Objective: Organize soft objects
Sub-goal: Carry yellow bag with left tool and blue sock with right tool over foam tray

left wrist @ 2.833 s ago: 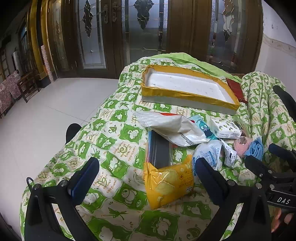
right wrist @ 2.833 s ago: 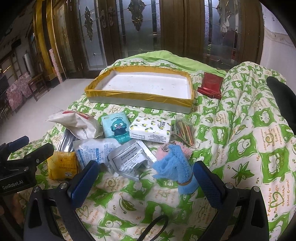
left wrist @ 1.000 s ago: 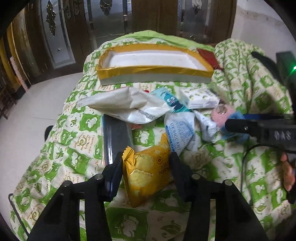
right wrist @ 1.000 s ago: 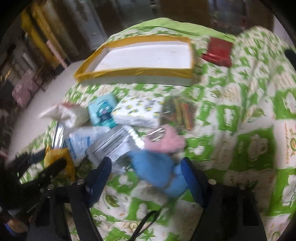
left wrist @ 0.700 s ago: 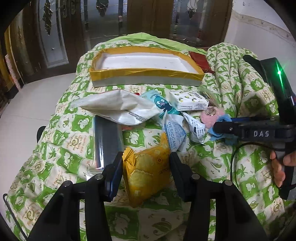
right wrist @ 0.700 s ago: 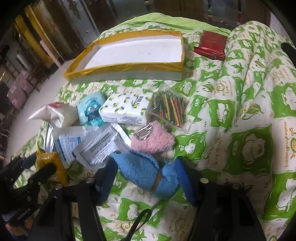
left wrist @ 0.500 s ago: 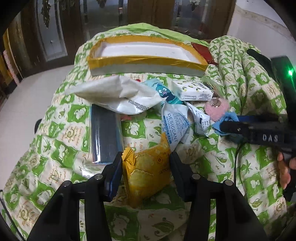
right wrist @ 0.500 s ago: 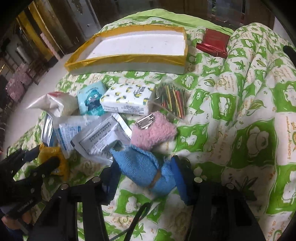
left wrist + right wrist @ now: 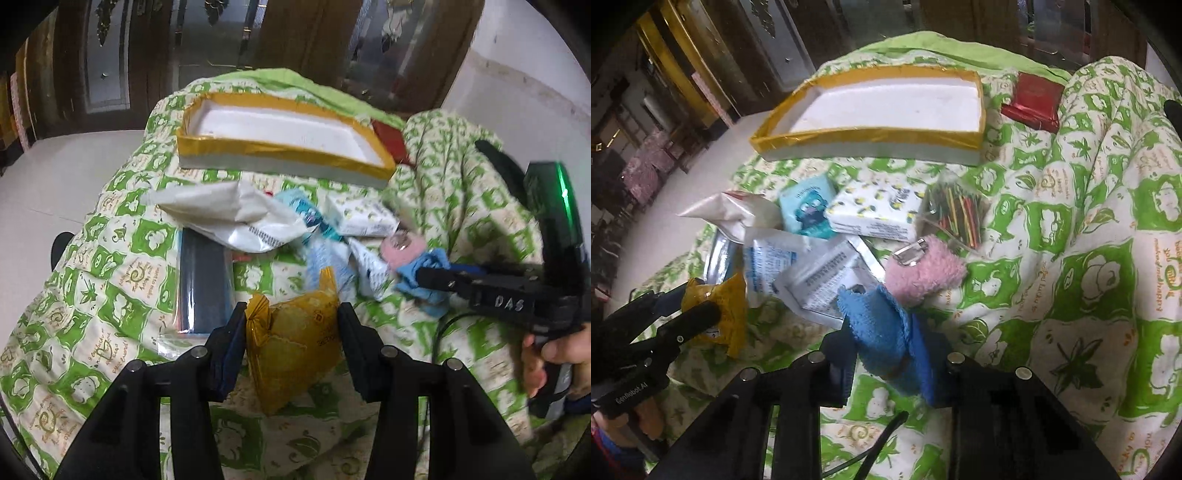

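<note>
My left gripper (image 9: 291, 325) is shut on a yellow snack packet (image 9: 295, 343) and holds it just above the green patterned cloth; it also shows at the left of the right wrist view (image 9: 701, 314). My right gripper (image 9: 886, 350) is shut on a rolled blue cloth (image 9: 882, 332), seen too in the left wrist view (image 9: 424, 273). A pink fuzzy piece with a metal clip (image 9: 923, 269) lies just beyond it. A white tray with a gold rim (image 9: 284, 147) stands empty at the far end (image 9: 871, 140).
Between grippers and tray lie a white crumpled bag (image 9: 236, 218), a dark flat packet (image 9: 203, 284), a cartoon tissue pack (image 9: 809, 210), a white tissue pack (image 9: 875, 214), desiccant sachets (image 9: 820, 284), coloured sticks in a bag (image 9: 956, 218) and a red packet (image 9: 1034, 99).
Both grippers closed from open: left on the yellow packet, right on the blue cloth. Both now hold their items slightly raised, and the views have shifted a little.
</note>
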Motion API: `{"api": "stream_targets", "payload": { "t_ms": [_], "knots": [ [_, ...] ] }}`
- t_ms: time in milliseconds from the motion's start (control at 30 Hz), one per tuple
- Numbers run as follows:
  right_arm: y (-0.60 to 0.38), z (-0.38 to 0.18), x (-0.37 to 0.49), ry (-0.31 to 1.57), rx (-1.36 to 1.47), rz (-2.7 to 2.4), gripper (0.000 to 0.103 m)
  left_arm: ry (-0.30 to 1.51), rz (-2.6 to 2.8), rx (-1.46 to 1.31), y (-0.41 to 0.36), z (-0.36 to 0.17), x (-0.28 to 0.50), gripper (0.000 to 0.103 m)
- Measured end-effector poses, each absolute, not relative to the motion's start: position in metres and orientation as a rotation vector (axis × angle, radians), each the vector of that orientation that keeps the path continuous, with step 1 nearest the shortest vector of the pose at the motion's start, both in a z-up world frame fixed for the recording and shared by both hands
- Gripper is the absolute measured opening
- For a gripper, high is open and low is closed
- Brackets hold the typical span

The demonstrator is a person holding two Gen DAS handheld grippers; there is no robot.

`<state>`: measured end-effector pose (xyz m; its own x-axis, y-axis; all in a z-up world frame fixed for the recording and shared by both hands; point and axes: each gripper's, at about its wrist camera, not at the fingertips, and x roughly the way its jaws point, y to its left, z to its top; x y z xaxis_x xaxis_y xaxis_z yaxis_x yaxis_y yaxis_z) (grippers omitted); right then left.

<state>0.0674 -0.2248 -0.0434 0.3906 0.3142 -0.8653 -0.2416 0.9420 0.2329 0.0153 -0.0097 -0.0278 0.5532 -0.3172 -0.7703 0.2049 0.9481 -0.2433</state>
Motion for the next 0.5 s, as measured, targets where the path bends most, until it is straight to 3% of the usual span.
{"api": "stream_targets", "payload": {
  "t_ms": [500],
  "knots": [
    [-0.215,-0.015,0.066,1.041,0.044,0.387,0.030,0.864,-0.309,-0.164,-0.003,0.007,0.018,0.047]
  ]
}}
